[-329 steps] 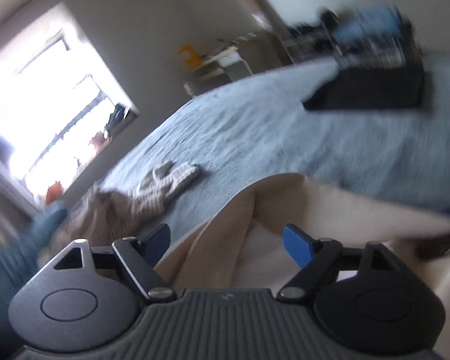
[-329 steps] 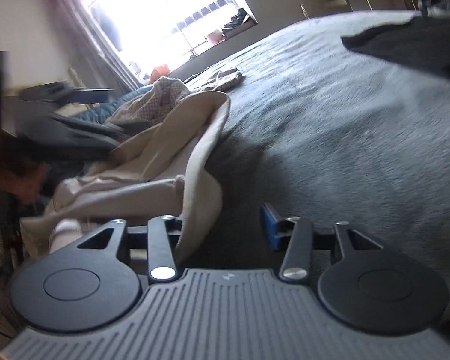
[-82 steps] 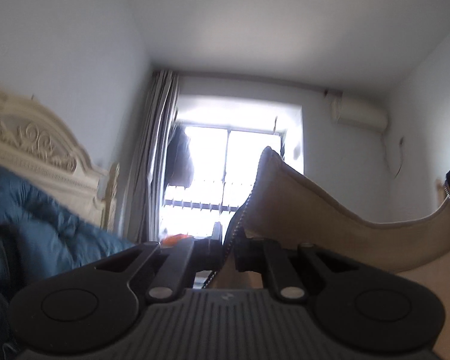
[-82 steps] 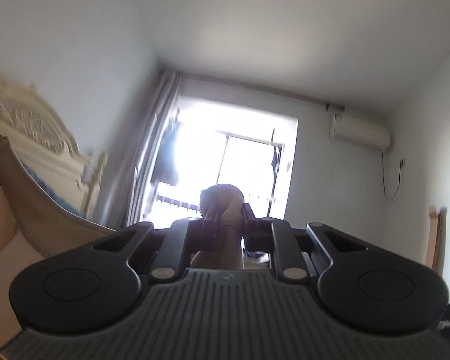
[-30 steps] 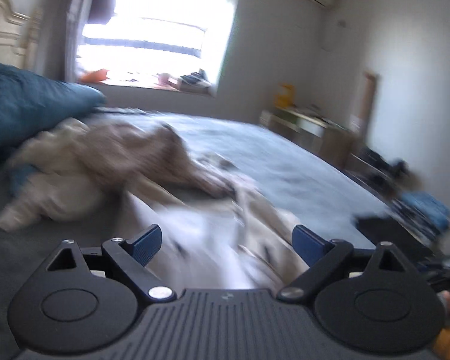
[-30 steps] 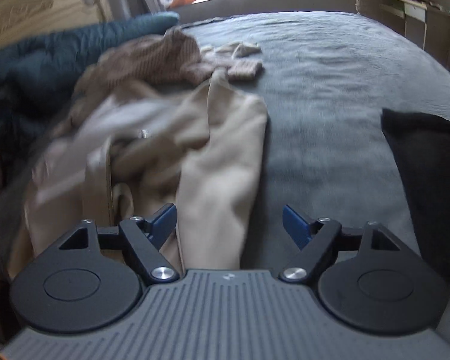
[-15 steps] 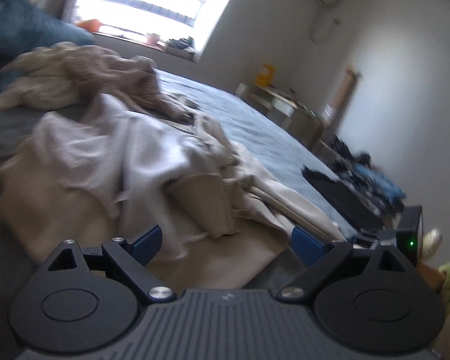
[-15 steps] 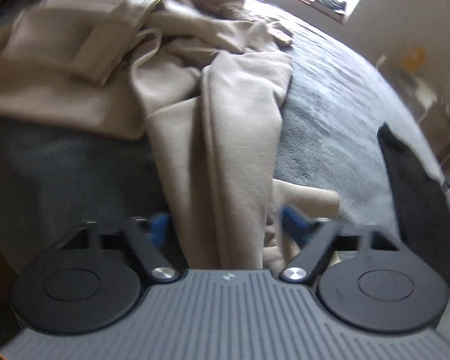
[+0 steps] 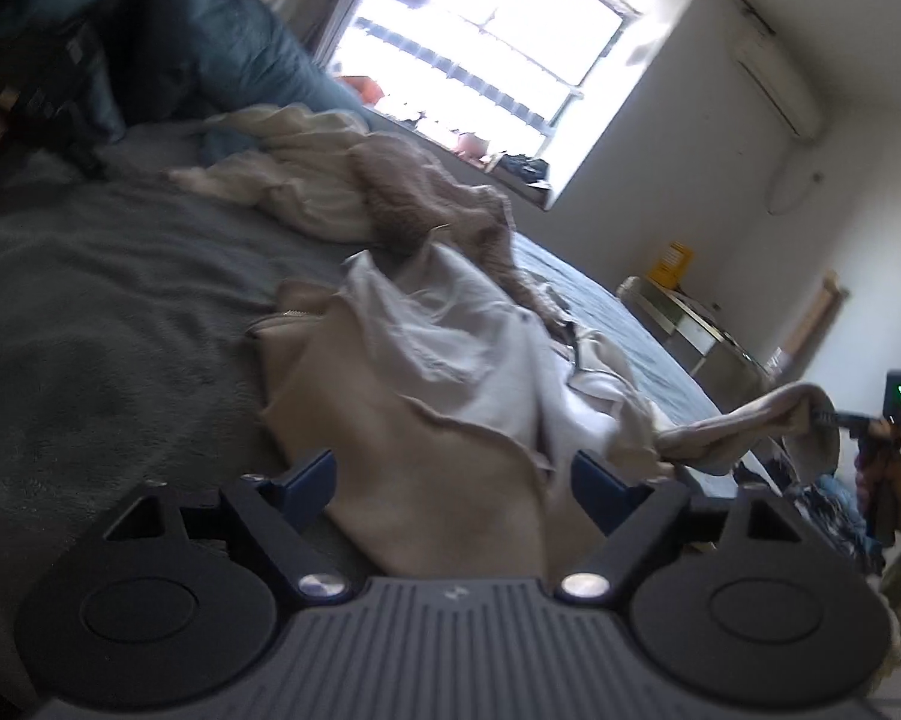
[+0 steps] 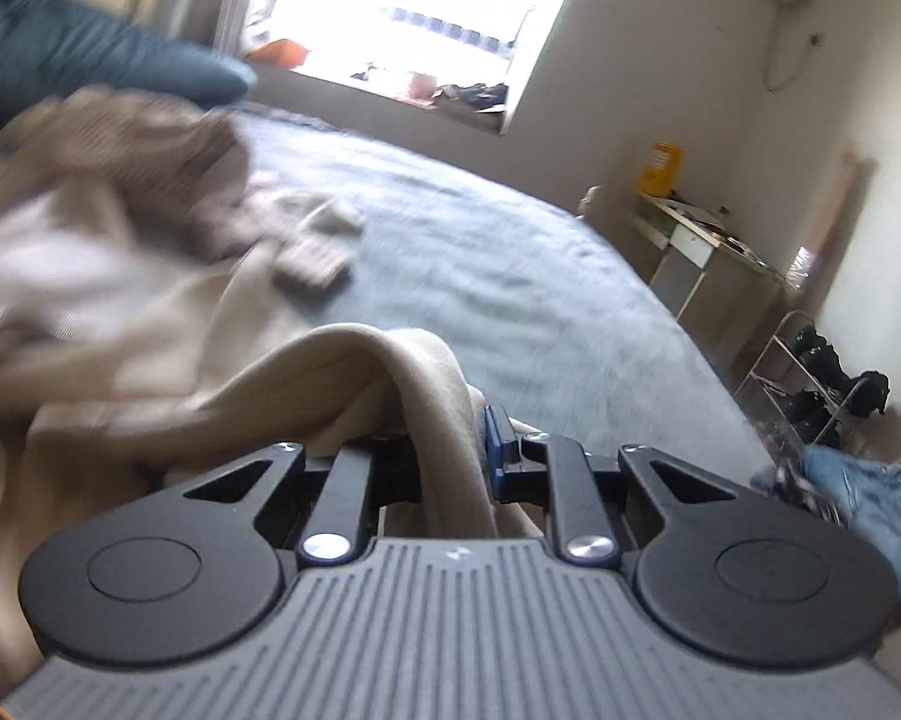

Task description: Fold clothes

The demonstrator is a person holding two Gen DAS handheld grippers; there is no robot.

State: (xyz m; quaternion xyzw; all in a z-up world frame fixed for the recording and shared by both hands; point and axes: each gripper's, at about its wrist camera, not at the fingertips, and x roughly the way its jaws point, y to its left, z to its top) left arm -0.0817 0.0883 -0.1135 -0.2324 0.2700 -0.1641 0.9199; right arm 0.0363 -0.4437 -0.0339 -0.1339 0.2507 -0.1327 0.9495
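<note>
The crumpled beige cotton garment (image 9: pixel 426 420) lies mid-frame on the grey bed cover (image 9: pixel 90 312). The left gripper (image 9: pixel 450 474) is closing — jaws apart, astride its hem. The right gripper (image 10: pixel 450 438) is closing, pinching a fold. No writing is legible.

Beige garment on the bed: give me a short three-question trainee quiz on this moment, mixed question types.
1. True or false: the right gripper has beige garment fabric between its fingers.
2. Multiple choice: the left gripper is A) clamped on the fabric, B) wide apart with the garment lying between its fingers, C) out of view.
3. Fill in: the garment lies on a grey ____.

Key: 1 true, a fold of fabric sits between the closing fingers. 2 B, those fingers are closing too, not yet pressing. 3 bed.
</note>
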